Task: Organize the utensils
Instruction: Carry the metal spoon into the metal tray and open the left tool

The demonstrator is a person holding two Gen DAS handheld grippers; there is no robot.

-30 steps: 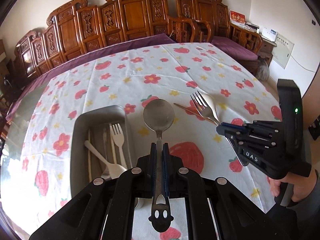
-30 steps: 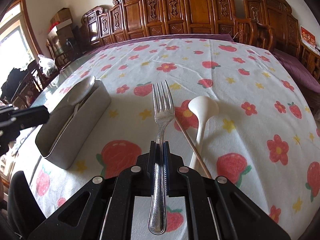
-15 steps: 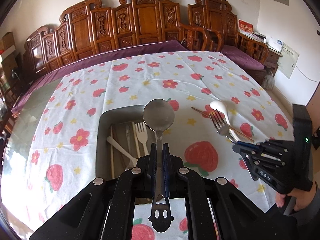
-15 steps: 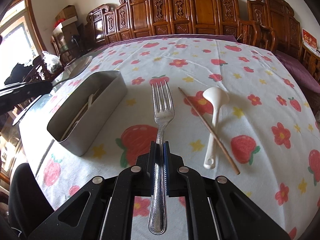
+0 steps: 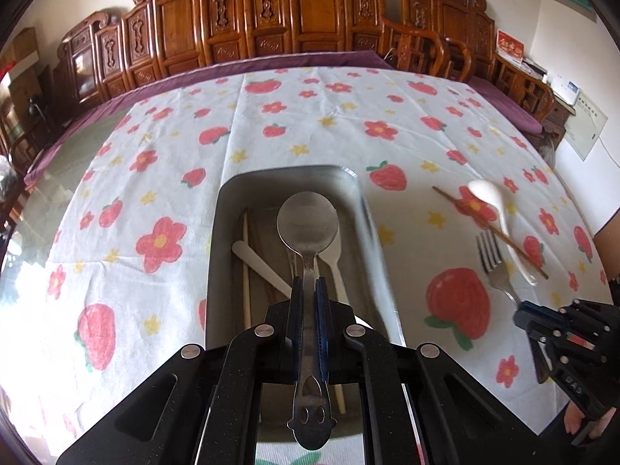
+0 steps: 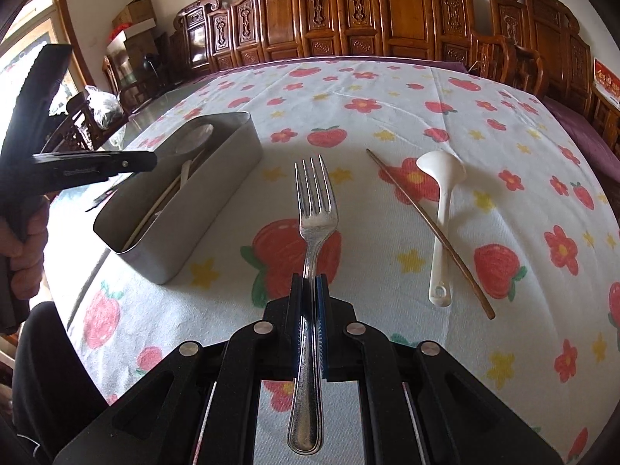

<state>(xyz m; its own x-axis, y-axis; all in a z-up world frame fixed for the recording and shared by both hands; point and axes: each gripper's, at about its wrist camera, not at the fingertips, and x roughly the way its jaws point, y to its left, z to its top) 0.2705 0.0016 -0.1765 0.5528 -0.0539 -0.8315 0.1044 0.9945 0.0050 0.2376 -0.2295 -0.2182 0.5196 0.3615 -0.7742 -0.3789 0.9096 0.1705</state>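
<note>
My left gripper (image 5: 309,286) is shut on a metal spoon (image 5: 308,224) and holds it above the open metal utensil box (image 5: 228,209). The box holds white plastic utensils (image 5: 259,261) and a chopstick (image 5: 245,267). My right gripper (image 6: 309,285) is shut on a metal fork (image 6: 314,201), held above the tablecloth to the right of the box (image 6: 217,178). The fork also shows in the left wrist view (image 5: 494,259). A white plastic spoon (image 6: 443,201) and a brown chopstick (image 6: 426,228) lie on the cloth to the right.
The table has a white cloth with strawberries and flowers (image 5: 310,124). Carved wooden chairs (image 5: 310,19) line the far side. The left gripper body (image 6: 77,166) shows at the left of the right wrist view.
My left gripper has moved left with the spoon, from beside the box to over it. My right gripper with the fork has pulled back from the white spoon and chopstick.
</note>
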